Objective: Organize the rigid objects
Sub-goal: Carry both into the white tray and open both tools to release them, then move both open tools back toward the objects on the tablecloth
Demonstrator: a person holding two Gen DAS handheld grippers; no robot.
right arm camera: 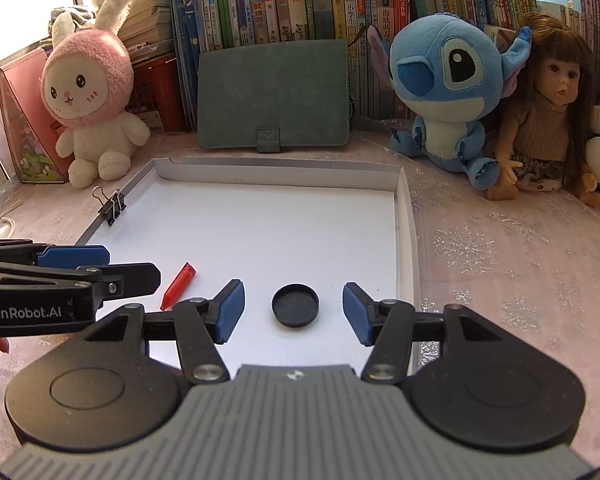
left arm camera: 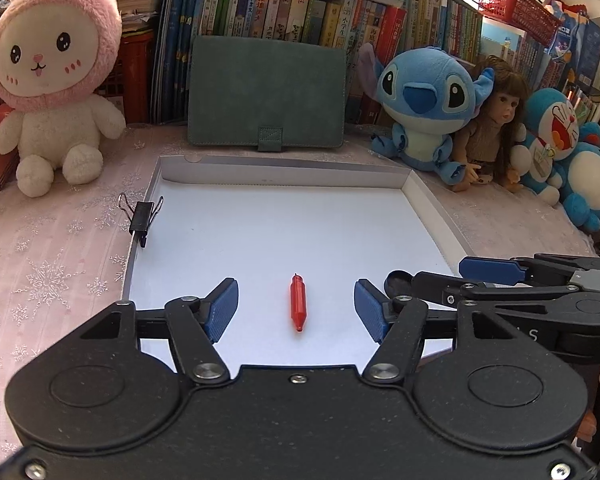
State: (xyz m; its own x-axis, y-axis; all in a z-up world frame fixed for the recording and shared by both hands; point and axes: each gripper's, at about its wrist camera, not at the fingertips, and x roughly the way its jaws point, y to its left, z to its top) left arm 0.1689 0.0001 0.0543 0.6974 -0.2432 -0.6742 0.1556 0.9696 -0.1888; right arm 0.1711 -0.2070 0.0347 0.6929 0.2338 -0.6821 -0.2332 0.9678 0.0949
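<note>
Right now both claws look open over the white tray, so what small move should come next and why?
Probably lift both claws clear. The red piece lies loose between the open left claw, the black cap between the open right claw, both already in the tray.

so the table's got a pinkish snowflake-print cloth [right arm camera: 500, 248] over it. sitting right on that: a shallow white box lid [left arm camera: 436, 216], a green wallet-style case [left arm camera: 266, 92] propped against the books, a bunny plush [left arm camera: 56, 88], a blue alien plush [right arm camera: 448, 92] and a doll [right arm camera: 548, 120].
</note>
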